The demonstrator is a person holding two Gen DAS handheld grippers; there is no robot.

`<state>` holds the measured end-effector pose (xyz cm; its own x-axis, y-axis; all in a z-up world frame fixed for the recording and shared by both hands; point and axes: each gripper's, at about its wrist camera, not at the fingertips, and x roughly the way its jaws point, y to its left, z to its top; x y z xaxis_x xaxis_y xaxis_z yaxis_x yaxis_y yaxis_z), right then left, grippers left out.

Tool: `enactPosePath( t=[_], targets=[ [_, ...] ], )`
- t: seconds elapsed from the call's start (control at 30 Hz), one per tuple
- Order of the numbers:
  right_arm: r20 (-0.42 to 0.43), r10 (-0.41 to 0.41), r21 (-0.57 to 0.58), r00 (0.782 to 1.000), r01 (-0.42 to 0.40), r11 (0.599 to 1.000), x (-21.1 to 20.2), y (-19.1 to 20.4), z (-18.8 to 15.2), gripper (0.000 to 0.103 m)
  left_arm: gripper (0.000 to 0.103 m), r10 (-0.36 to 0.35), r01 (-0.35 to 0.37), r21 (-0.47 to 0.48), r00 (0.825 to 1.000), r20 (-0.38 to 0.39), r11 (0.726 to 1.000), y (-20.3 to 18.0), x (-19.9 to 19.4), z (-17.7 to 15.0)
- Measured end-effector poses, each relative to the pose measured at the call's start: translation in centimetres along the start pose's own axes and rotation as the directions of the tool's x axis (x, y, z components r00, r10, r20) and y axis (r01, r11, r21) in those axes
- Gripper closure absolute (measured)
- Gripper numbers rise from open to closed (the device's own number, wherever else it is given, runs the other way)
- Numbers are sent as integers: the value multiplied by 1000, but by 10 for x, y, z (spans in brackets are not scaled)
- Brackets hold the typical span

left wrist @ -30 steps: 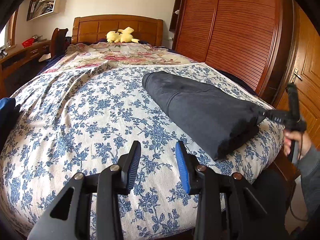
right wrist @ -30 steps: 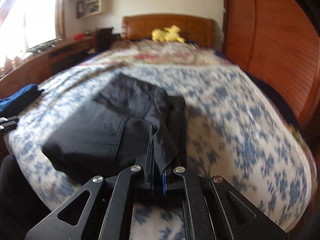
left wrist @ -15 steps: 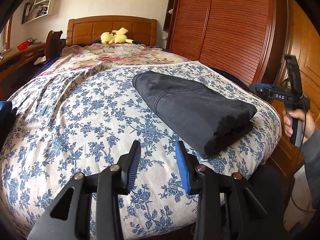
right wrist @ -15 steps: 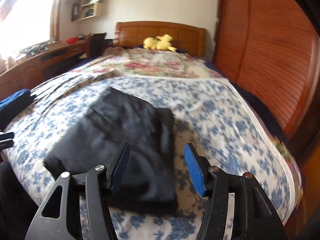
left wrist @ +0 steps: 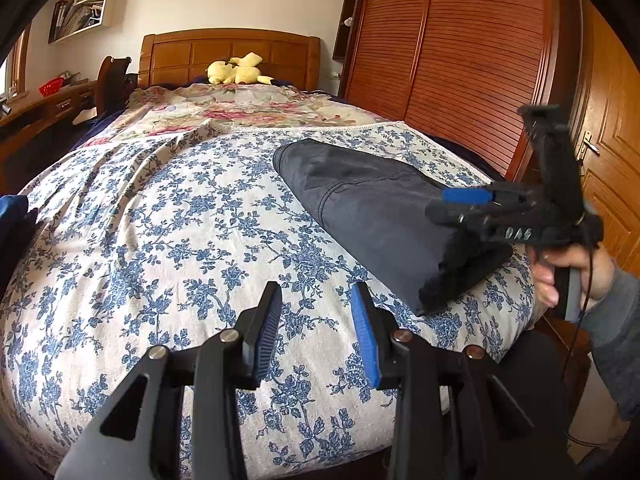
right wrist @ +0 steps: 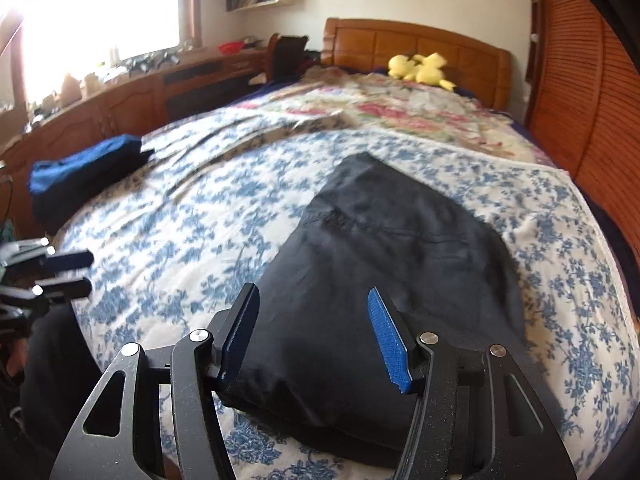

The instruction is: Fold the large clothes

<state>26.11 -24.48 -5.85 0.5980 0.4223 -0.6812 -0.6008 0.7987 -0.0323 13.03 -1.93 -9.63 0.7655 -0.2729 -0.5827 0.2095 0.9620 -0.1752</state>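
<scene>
Folded dark garment (right wrist: 384,280) lies on bed (left wrist: 160,240), long axis toward headboard; right gripper (right wrist: 316,336), jaws just opened and empty, hangs above its near end, nearer than open, empty left gripper (left wrist: 316,328)

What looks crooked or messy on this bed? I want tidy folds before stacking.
Only slightly: the folded dark garment lies diagonally across the floral bedspread, its near end hanging close to the bed's edge. Nothing looks spilled or damaged.

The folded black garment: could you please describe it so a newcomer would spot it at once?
Start from the bed with the blue-flowered cover. Near its foot, on the wardrobe side, lies the folded black garment. It is plain black, unlike the blue bundle at the opposite edge.
</scene>
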Motion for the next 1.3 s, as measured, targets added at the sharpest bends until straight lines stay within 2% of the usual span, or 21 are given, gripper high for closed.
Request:
enactPosePath(
  t=[0.07,0.13,0.23,0.43,0.53,0.6,0.77,0.9,1.0,1.1,1.2,1.3],
  targets=[
    [-30,-3,-7,1000,3,1000,10,0,-9,45,69,2,-2,-1,1000,-1,1000,1,0,-1],
    [-37,55,48,998,-53,997,18,-9,-20,45,69,1,-1,-9,1000,-3,1000,4,2,-2],
    [-92,145,148,985,-130,980,36,-23,-37,46,69,1,-2,-14,1000,-8,1000,5,3,-2],
    [-102,95,127,990,-82,988,22,-24,-35,47,69,-10,10,-12,1000,0,1000,4,3,1],
    [-85,33,101,996,-25,995,1,-32,-35,47,69,-15,15,-5,1000,3,1000,3,3,2],
    [-76,27,123,997,-17,992,-14,-47,-40,47,69,-21,21,-3,1000,3,1000,2,5,3],
    [-71,-68,187,995,80,979,-39,-95,-51,47,69,-34,34,1,999,-8,999,-2,12,2],
    [-135,-132,226,982,160,961,-33,-128,-69,47,69,-51,51,23,999,-5,998,-7,19,6],
    [-158,-128,249,979,165,954,-31,-139,-84,47,68,-58,59,51,998,-19,997,-9,32,15],
    [-147,-120,280,982,157,947,-38,-143,-96,45,68,-76,78,85,997,-26,993,-9,46,29],
    [-137,-74,345,988,118,931,-35,-150,-104,45,68,-99,101,110,995,-25,989,-6,66,50],
    [-154,-61,377,986,116,919,-24,-151,-108,42,68,-94,97,130,995,-29,987,-2,84,68]
  ],
)
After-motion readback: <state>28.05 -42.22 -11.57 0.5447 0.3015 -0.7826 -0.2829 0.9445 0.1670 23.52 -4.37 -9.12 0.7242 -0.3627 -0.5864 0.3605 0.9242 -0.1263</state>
